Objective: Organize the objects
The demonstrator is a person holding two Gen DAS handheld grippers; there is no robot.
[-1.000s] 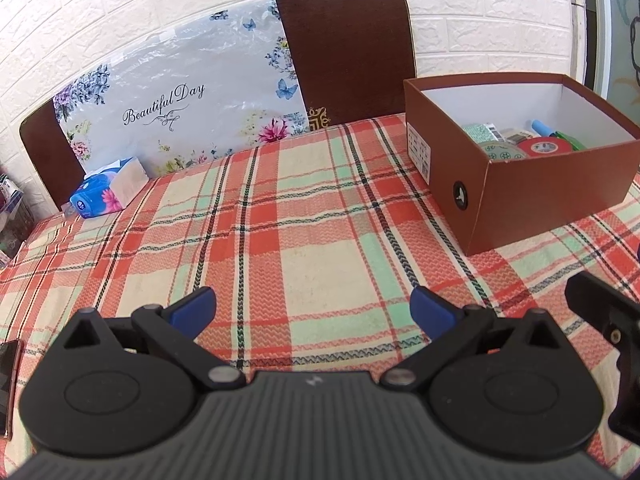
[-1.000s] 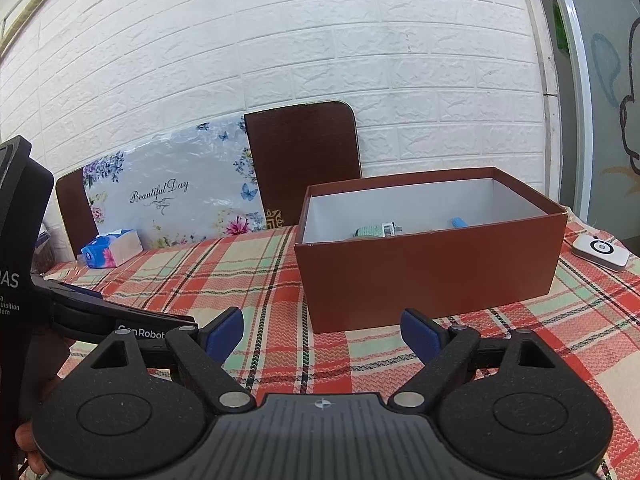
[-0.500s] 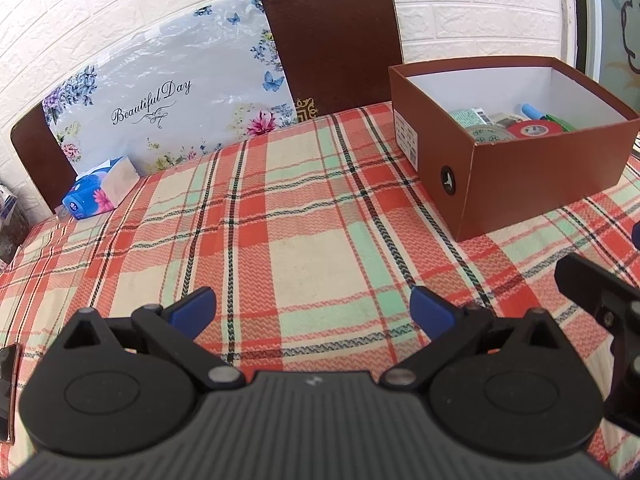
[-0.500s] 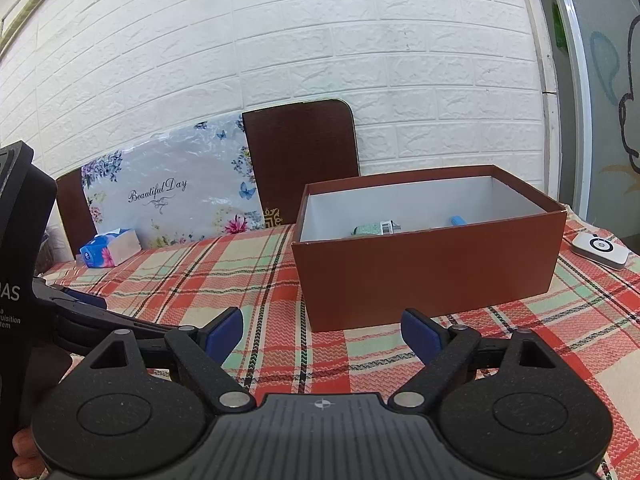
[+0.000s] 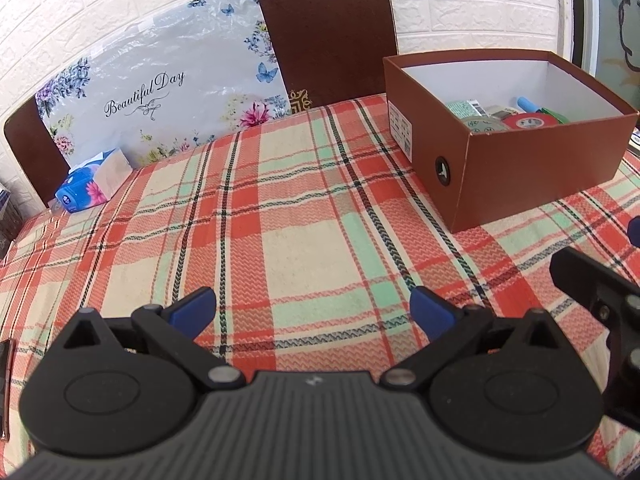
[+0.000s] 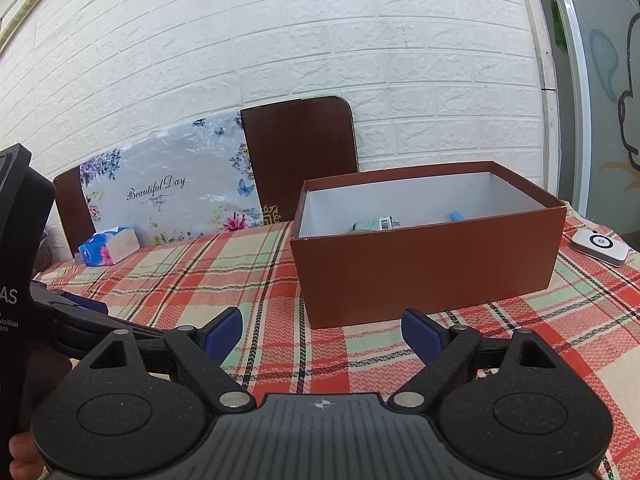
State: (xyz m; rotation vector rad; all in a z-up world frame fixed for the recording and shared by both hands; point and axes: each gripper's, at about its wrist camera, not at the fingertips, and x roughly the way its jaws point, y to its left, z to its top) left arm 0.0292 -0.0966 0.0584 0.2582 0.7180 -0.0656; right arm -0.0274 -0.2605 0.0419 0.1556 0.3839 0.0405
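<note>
A brown cardboard box (image 5: 520, 168) stands open on the plaid tablecloth at the right; it also shows in the right wrist view (image 6: 432, 268). Inside it lie a red tape roll (image 5: 526, 122), a grey-green tape roll (image 5: 482, 125), a blue tube (image 5: 526, 103) and other small items. My left gripper (image 5: 312, 312) is open and empty, low over the cloth, left of the box. My right gripper (image 6: 322, 332) is open and empty, just in front of the box's near wall.
A blue tissue pack (image 5: 94, 182) lies at the far left by a floral "Beautiful Day" board (image 5: 160, 88) leaning on brown chair backs (image 5: 332, 32). A white device (image 6: 598, 246) lies right of the box. A dark flat object (image 5: 5, 384) sits at the left edge.
Both grippers have drawn back slightly from the box and the left view has tilted, so the box sits a little farther away. Both stay open and empty.
</note>
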